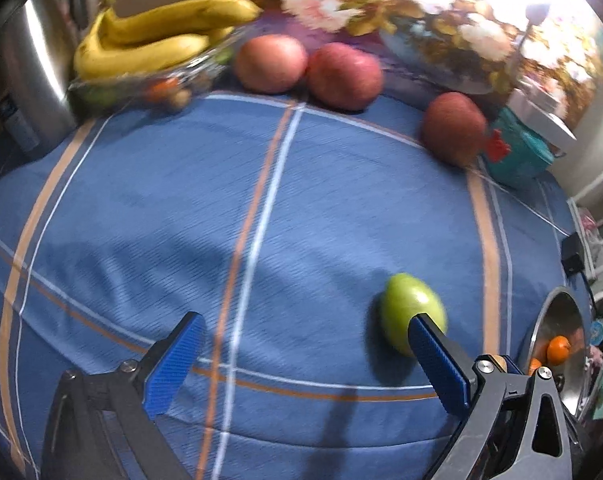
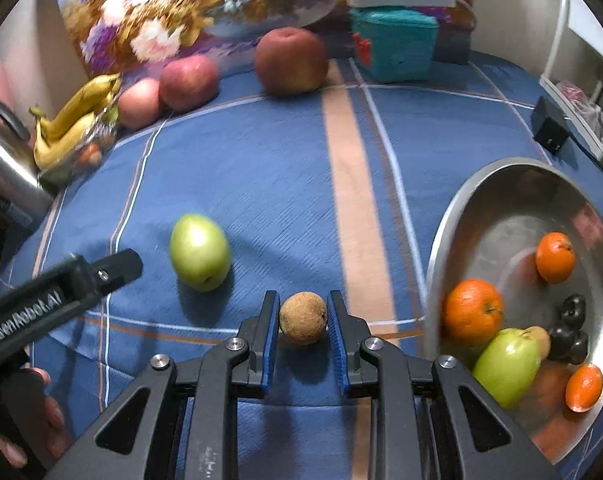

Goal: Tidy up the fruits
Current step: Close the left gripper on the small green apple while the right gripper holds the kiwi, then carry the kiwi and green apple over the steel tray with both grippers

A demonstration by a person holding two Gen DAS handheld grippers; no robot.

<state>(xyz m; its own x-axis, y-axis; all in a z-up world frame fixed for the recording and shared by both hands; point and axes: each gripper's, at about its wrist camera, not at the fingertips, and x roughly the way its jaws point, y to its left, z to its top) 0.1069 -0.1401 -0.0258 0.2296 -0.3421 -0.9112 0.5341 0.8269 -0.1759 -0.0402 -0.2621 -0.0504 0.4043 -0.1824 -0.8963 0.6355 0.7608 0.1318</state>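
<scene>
The right gripper [image 2: 303,318] clamps a small brown round fruit [image 2: 302,319] between its blue pads, above a blue plaid bedsheet [image 2: 261,184]. A green fruit [image 2: 199,252] lies just left. At right, a steel bowl [image 2: 501,184] holds oranges [image 2: 472,312], another green fruit [image 2: 505,366] and dark fruits [image 2: 571,330].

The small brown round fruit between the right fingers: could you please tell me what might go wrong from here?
The small brown round fruit is pinched only near the right gripper's tips, so it could slip out. The metal bowl is already crowded. The left gripper might nudge the green oval fruit into rolling.
</scene>
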